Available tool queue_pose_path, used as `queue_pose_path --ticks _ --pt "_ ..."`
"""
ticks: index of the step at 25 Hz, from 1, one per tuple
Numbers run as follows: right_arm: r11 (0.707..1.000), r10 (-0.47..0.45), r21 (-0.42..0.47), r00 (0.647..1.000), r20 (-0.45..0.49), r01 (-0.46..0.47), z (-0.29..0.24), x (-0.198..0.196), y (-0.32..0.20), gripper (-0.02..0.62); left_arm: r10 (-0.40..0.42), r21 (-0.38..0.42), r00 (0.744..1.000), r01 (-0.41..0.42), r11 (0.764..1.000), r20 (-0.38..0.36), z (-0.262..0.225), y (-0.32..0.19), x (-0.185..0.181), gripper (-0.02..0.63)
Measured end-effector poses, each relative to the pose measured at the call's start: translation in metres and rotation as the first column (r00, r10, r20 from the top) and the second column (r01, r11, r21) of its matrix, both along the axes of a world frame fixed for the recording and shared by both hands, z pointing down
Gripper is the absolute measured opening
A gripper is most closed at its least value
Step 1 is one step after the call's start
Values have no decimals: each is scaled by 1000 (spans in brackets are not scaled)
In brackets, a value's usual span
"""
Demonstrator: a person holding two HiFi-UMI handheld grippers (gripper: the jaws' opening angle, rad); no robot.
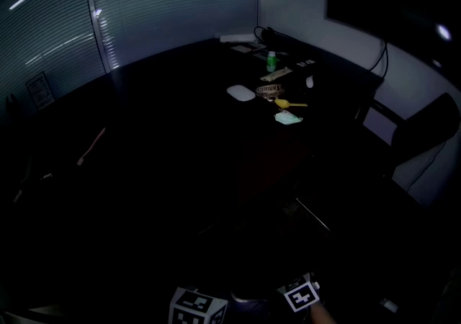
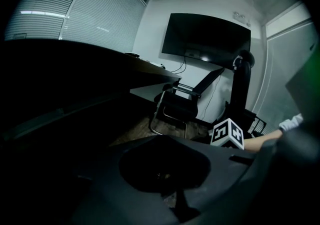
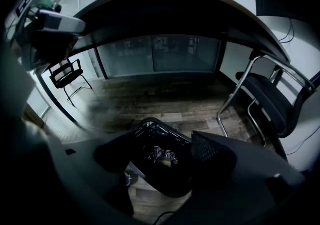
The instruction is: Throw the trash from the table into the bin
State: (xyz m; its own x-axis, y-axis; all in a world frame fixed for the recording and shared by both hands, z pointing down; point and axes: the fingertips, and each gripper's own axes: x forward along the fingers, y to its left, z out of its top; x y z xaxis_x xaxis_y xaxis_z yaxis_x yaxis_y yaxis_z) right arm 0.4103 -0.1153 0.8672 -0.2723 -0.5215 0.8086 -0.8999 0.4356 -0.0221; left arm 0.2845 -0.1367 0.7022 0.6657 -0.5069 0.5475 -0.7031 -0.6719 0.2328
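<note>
The bin (image 3: 166, 129), black-lined, stood on the wooden floor (image 3: 165, 100) directly under the right gripper (image 3: 162, 150). That gripper's jaws were spread wide with nothing between them. Crumpled wrappers (image 3: 160, 158) lay inside the bin. The left gripper (image 2: 165, 165) had its jaws together, with nothing discernible held. On the dark desk (image 1: 180, 142), well apart from both grippers, lay a mint-coloured scrap (image 1: 288, 118), a yellow spoon (image 1: 289, 104) and a green bottle (image 1: 271, 61).

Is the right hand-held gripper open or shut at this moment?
Open. In the right gripper view, the right hand-held gripper has its jaws wide apart, nothing between them; the bin below shows through the gap.
</note>
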Motion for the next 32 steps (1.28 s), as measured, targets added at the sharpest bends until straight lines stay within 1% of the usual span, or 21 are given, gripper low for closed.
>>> queue_pose_path --ticks 3,6,10,15,18,21,26,28,31,32 --pt "999 23 27 999 -23 -23 -24 6 -3 334 7 -2 1000 -7 1000 -1 -14 4 1 0" --pt "993 82 79 997 -2 -82 -50 13 -4 334 16 -1 1000 -16 1000 -3 -29 12 4 0" --pt "966 162 187 980 114 -181 -121 19 -6 333 18 0 1000 -18 1000 -7 -58 21 7 0" --pt "915 187 316 957 222 -252 -218 27 1 333 26 21 1000 -26 999 -15 -107 32 12 0" --pt "892 194 355 946 261 -281 -263 32 6 331 22 36 1000 -22 999 -17 -137 35 12 0" --pt "883 192 361 933 305 -300 -301 30 13 330 13 44 1000 -12 999 -21 -166 39 11 0" --pt "869 178 378 915 361 -318 -349 23 28 265 -2 52 1000 3 999 -19 -200 51 8 0" --pt "865 175 380 905 387 -329 -363 21 32 251 -11 58 1000 12 998 -17 -210 55 6 0" --pt "854 158 404 903 401 -328 -388 16 36 172 -29 67 999 30 997 -14 -222 60 2 0" --pt "850 153 412 902 404 -329 -394 14 37 156 -36 69 999 36 997 -13 -225 62 0 0"
